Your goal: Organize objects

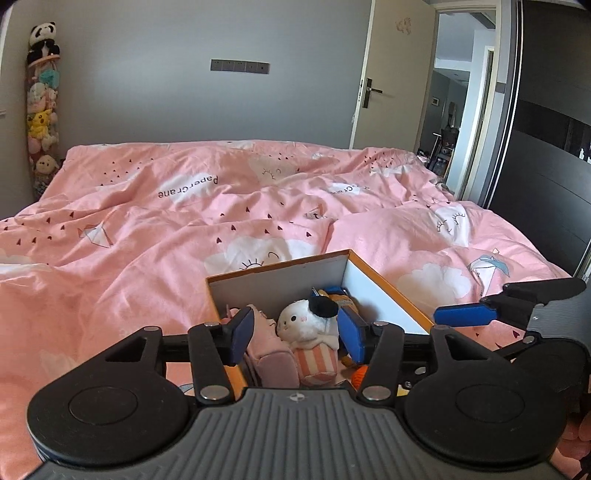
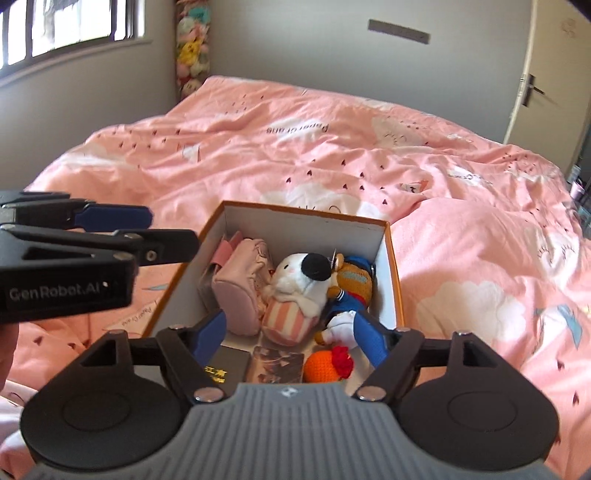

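An orange-rimmed box (image 2: 393, 266) (image 1: 373, 280) with white inner walls lies on the pink bed. Inside it are a pink pouch (image 2: 236, 291), a white plush in a striped cup (image 2: 295, 295) (image 1: 314, 332), a blue-and-orange plush doll (image 2: 351, 284), an orange knitted ball (image 2: 325, 363), a black booklet (image 2: 225, 363) and a card (image 2: 279, 363). My left gripper (image 1: 297, 338) is open and empty over the box's near end. My right gripper (image 2: 291, 336) is open and empty, above the box's near end. The left gripper also shows in the right wrist view (image 2: 110, 229), left of the box.
The pink quilt (image 1: 221, 206) covers the whole bed. A hanging column of plush toys (image 1: 42, 110) stands in the far left corner. An open door (image 1: 391, 74) and a dark wardrobe (image 1: 546, 147) are at the right. A window (image 2: 66, 26) is at the left wall.
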Available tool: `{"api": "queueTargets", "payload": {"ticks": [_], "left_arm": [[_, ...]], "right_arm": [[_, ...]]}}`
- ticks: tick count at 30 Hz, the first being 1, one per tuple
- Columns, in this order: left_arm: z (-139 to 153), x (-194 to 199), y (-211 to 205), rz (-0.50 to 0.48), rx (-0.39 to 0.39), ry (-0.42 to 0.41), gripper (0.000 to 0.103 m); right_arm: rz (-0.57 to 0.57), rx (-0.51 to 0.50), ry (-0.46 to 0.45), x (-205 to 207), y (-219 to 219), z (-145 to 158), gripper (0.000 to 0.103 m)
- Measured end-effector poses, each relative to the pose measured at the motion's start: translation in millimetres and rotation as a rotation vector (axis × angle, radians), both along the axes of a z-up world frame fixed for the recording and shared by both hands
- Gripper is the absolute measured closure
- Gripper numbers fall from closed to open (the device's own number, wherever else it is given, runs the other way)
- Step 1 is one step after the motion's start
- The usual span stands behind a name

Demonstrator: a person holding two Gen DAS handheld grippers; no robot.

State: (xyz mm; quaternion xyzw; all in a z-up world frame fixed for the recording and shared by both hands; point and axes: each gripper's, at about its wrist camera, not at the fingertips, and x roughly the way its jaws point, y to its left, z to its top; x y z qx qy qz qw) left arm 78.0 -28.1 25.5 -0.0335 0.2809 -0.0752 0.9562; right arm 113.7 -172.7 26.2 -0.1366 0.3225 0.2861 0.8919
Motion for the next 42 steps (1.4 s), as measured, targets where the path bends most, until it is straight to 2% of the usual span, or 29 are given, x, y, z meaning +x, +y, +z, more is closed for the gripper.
{"api": "queueTargets", "payload": {"ticks": [1, 6, 7, 9, 10, 17, 24, 28, 33, 42], "left_arm": [[1.5, -5.0, 2.2, 0.0, 0.004, 0.002, 0.042], [4.9, -35.4, 10.4, 0.017, 0.048, -0.017, 0.04], [4.8, -41.0, 12.0, 0.028, 0.053, -0.025, 0.038], [3.6, -51.4, 16.0, 0.037, 0.051, -0.044, 0.02], [2.3, -57.3, 18.8, 0.043, 0.048, -0.059, 0.016], [-9.6, -86.5, 24.1, 0.162, 0.117, -0.12, 0.008], [-20.6, -95.1, 22.3, 0.154, 0.12, -0.097, 0.008], [-27.6, -100.0, 19.9, 0.186, 0.14, -0.093, 0.008], [-40.3, -102.2, 20.7, 0.216, 0.134, -0.045, 0.008], [-48.5, -103.4, 23.6, 0.236, 0.121, -0.009, 0.008]], "right_arm": [[-0.017, 0.019, -0.005, -7.0, -2.2, 0.7, 0.016], [-0.104, 0.107, -0.041, -43.7, -10.6, 0.9, 0.011], [-0.114, 0.117, -0.053, -50.7, -11.4, -0.4, 0.009], [-0.122, 0.126, -0.078, -63.4, -12.1, -4.0, 0.007], [-0.125, 0.126, -0.089, -68.2, -12.0, -6.4, 0.006], [-0.159, 0.107, -0.189, -99.2, -17.8, -19.0, 0.004], [-0.202, 0.141, -0.204, -111.0, -30.9, -27.0, 0.001], [-0.208, 0.135, -0.214, -113.3, -31.8, -31.2, 0.001], [-0.218, 0.137, -0.196, -110.5, -32.9, -36.2, 0.001], [-0.215, 0.148, -0.158, -104.5, -39.2, -45.6, 0.001]]}}
